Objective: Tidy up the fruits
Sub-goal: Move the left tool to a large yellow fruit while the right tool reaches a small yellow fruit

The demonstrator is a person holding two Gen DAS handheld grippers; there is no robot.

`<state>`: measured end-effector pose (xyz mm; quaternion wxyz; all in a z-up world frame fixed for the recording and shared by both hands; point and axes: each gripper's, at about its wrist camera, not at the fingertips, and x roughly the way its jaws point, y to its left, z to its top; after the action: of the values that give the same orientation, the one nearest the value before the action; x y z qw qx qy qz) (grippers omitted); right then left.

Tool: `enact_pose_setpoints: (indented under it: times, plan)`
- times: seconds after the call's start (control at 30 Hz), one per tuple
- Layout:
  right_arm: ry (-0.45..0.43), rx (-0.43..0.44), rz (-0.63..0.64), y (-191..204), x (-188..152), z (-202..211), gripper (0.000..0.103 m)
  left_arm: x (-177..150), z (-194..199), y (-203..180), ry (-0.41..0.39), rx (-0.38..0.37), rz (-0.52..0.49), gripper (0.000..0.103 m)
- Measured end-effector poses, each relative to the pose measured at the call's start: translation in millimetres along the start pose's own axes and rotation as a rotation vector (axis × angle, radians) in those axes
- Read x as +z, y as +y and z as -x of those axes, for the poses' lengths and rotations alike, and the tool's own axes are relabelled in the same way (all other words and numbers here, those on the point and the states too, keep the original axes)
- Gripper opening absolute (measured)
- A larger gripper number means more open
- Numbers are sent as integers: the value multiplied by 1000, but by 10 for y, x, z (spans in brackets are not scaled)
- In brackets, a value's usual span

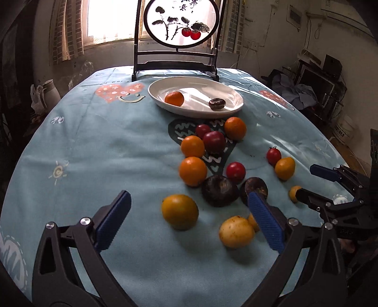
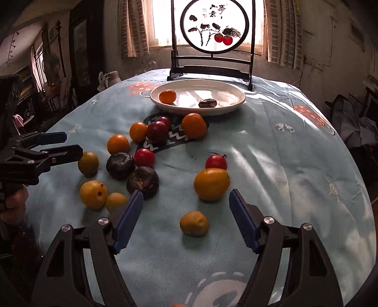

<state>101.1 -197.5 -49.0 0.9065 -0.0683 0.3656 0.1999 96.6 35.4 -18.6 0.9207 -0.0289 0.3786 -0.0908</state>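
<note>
A white plate (image 1: 234, 93) at the table's far side holds an orange (image 1: 174, 98) and a dark fruit (image 1: 216, 104); the plate also shows in the right wrist view (image 2: 236, 92). Several oranges, red and dark fruits lie loose on the blue cloth. My left gripper (image 1: 189, 210) is open, with a yellow-orange fruit (image 1: 180, 211) between its fingers. My right gripper (image 2: 186, 207) is open above a small yellow fruit (image 2: 194, 223), with an orange fruit (image 2: 211, 184) just beyond. The right gripper also shows at the right edge of the left wrist view (image 1: 307, 183).
A dark wooden stand with a round painted screen (image 1: 180, 21) stands behind the plate. A white jug (image 1: 48, 94) sits off the table's left. Clutter lies at the room's right (image 1: 307, 92). The blue tablecloth (image 1: 94, 153) covers the table.
</note>
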Motion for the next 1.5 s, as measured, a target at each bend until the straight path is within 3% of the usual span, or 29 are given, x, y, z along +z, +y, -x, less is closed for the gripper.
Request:
enact_pose_setpoints:
  times: [0.1,0.27,0.63,0.7,0.83,0.93,1.1,1.2,1.37,1.5]
  plan:
    - [18,-39,4,20,-121,-72,76,-216,2,-109,23,-34,-27,101]
    - [27,-15,-43,-49,-142,-109,76,-393,-19,-195,-1,7,-78,101]
    - [61,11,-55,-50,-161,-179,69,-466,-94,-98,3,-53,-36,101]
    - [68,10,-58,-53,-162,-199,55,-469,-91,-102,-2,-57,-37,101]
    - [96,13,-72,-72,-154,-257,45,-478,-79,-154,-14,-49,-69,101]
    - [96,10,-85,-97,-163,-264,31,-483,-74,-193,-18,-38,-92,101]
    - [66,24,-104,-133,-175,-215,30,-477,-102,-275,6,-34,-143,100]
    - [72,38,-114,-152,-177,-218,30,-474,-113,-356,11,-39,-193,96]
    - [78,53,-127,-170,-181,-226,30,-404,-185,-390,42,-69,-209,78]
    - [80,61,-132,-178,-184,-230,30,-347,-216,-381,57,-89,-205,77]
